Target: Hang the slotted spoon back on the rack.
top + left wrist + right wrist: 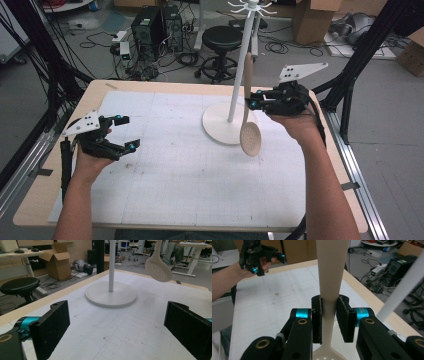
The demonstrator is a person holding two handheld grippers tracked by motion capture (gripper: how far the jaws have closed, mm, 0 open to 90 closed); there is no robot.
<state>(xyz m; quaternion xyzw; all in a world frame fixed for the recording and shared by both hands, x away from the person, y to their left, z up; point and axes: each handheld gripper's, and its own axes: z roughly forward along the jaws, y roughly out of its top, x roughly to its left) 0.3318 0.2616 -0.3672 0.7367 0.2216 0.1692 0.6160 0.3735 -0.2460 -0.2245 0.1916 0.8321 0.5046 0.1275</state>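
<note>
At the far right of the tabletop (165,200): the right gripper (256,101) holds a cream slotted spoon (249,135) in the air, just right of the white stand (234,75).
Right jaws: pinched narrow on the spoon's handle, one pad on each side; the perforated bowl hangs down below them and the handle runs up beside the stand's pole.
Left gripper (125,132): at the near left, low over the tabletop, well apart from the spoon; its jaws stand wide with nothing between them.
Spoon's place: clear of the tabletop, bowl hanging above the right edge of the stand's round base (111,293).
Step in hand: by my reading, carrying the spoon up toward the hooks (250,7) at the top of the stand.
Next move: likely calls for raising the handle's top end to hook height and lining it up with one prong; whether the handle has a hanging hole I cannot tell.
Risk: the spoon could swing in the grip or knock the pole.
Containers: none on the tabletop; the hooks carry nothing.
</note>
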